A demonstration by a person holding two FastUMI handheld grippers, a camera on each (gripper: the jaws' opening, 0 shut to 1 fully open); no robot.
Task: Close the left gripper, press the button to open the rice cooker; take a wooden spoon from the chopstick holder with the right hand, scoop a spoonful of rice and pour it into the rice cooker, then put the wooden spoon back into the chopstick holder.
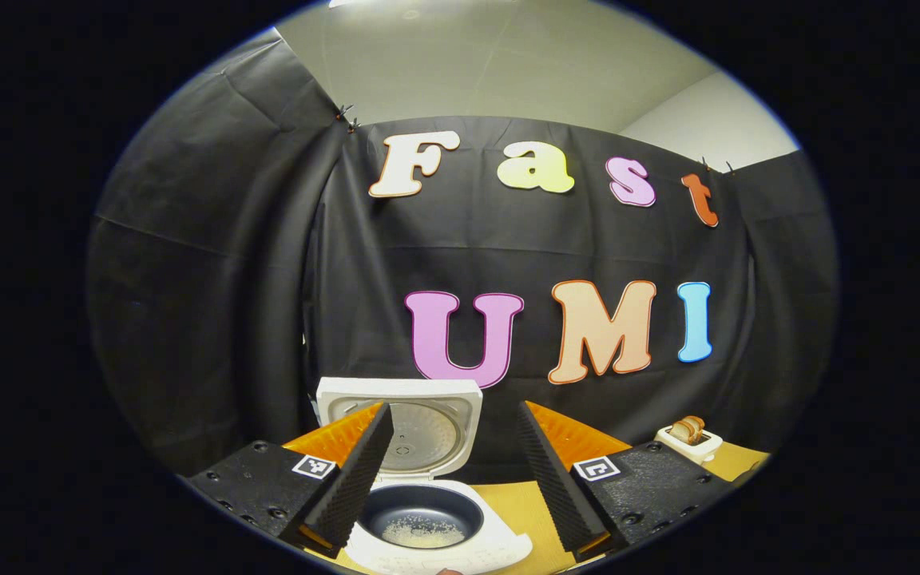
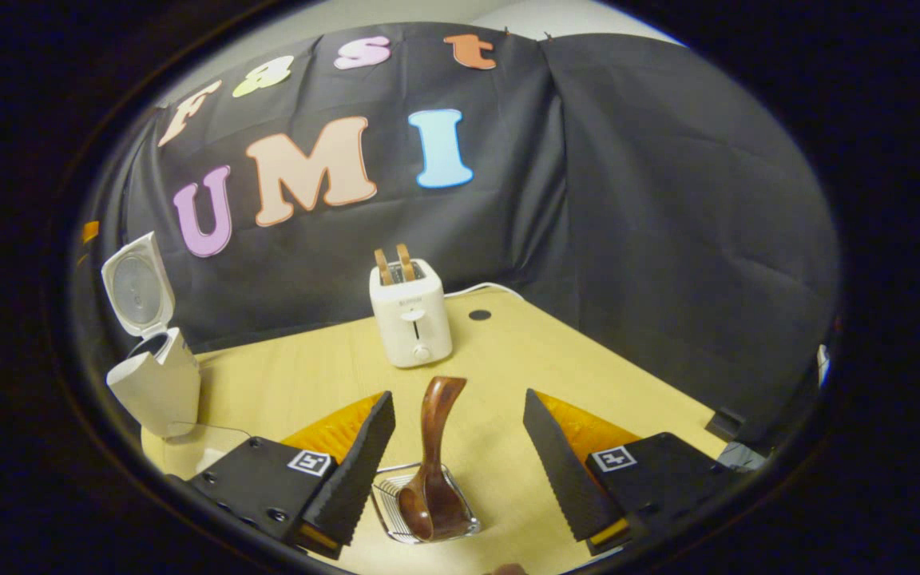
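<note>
In the left gripper view the left gripper [image 1: 454,471] hangs over the rice cooker [image 1: 428,511] with its two black ribbed fingers [image 1: 352,479] spread wide and nothing between them. The cooker's white lid [image 1: 400,423] stands upright and open behind the dark inner pot [image 1: 420,515], and a thin patch of white rice [image 1: 416,531] lies on the pot's bottom. The pot sits low in the gap between the fingers, nearer the left one, whose tip overlaps the lid and the pot's rim in the picture; whether it touches either is hard to judge from this angle. To the right, at the far edge of the wooden table [image 1: 520,503], stands a white toaster [image 1: 690,439] with bread in its slots.

In the right gripper view the right gripper [image 2: 460,467] is also opened wide and grips nothing. The wooden spoon [image 2: 432,471] stands in the wire chopstick holder [image 2: 396,503] on the table [image 2: 524,375], bowl down inside the holder and handle rising and curving up between the two fingers [image 2: 556,467], clear of both and a little nearer the left one. The holder itself lies just beside the left finger's tip. Beyond the spoon stands the toaster [image 2: 410,315], with a white cord trailing behind it. The rice cooker [image 2: 155,375] is well apart at the left edge of the table, its lid [image 2: 136,283] tipped up.
</note>
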